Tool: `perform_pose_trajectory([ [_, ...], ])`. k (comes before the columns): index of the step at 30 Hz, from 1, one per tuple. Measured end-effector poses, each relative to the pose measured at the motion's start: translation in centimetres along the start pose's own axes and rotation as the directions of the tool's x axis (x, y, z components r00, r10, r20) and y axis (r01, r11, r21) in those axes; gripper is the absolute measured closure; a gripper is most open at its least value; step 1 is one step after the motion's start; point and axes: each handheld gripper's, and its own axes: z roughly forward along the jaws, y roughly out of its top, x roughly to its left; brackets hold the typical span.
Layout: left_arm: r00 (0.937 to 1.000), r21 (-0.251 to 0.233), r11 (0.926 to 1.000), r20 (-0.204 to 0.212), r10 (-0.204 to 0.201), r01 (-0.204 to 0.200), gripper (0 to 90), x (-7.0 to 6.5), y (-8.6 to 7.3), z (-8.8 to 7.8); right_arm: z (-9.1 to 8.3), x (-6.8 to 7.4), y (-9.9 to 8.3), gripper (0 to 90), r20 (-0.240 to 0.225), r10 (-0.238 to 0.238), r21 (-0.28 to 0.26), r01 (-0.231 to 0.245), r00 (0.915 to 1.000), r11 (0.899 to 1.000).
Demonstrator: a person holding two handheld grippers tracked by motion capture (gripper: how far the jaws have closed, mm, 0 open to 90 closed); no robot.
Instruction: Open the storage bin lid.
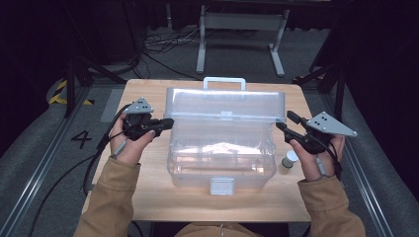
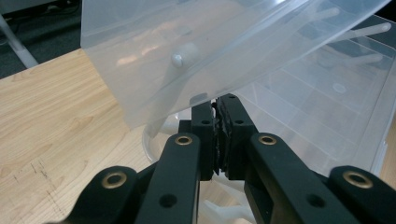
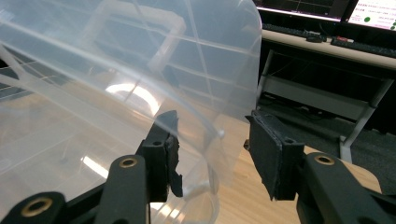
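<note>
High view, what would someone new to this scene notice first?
The big clear plastic box in the middle of the wooden table, its lid raised with a handle at the top edge. The left claw is clamped shut at the box's left edge, while the right claw stands open beside the lid's right edge. A small bottle with a pale cap stands on the table just right of the box.

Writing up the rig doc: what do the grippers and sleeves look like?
Both grippers, left and right, are black, each topped by a grey three-cornered plate with small dark dots. Jaw links carry brass-ringed holes, and the right's pads look rough-faced. A black cable trails from the left. Sleeves are tan with ribbed cuffs.
</note>
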Motion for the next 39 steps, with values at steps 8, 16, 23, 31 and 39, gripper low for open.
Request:
perform_pose_trajectory([
  [8, 0.9998, 0.007, 0.9998, -0.003, 0.018, -0.018, 81.1, -0.6, -0.3, -0.4, 1.5, 0.4, 0.3, 55.3, 0.025, 0.0, -0.028, 0.001, 0.9997, 1.0],
  [16, 0.9996, -0.009, 0.9997, -0.014, 0.024, -0.024, 76.3, -1.2, -0.9, -1.8, 2.4, 0.5, 0.7, 57.8, 0.083, 0.003, -0.068, 0.003, 0.9965, 0.998],
  [23, 0.9997, 0.004, 0.9999, -0.024, 0.01, -0.01, 73.2, -1.2, -1.7, -2.3, 3.0, 0.3, 1.1, 60.2, 0.115, 0.017, -0.096, -0.006, 0.9933, 0.995],
  [31, 0.9998, 0.028, 0.9996, -0.02, 0.001, -0.001, 71.5, -1.5, -2.8, -3.2, 4.1, 0.0, 2.0, 65.5, 0.17, 0.018, -0.117, 0.002, 0.9853, 0.993],
  [39, 0.9999, 0.066, 0.9977, 0.012, 0.01, -0.01, 69.2, -1.8, -3.5, -3.5, 5.3, -0.9, 2.9, 72.1, 0.191, 0.031, -0.079, -0.016, 0.9811, 0.997],
])
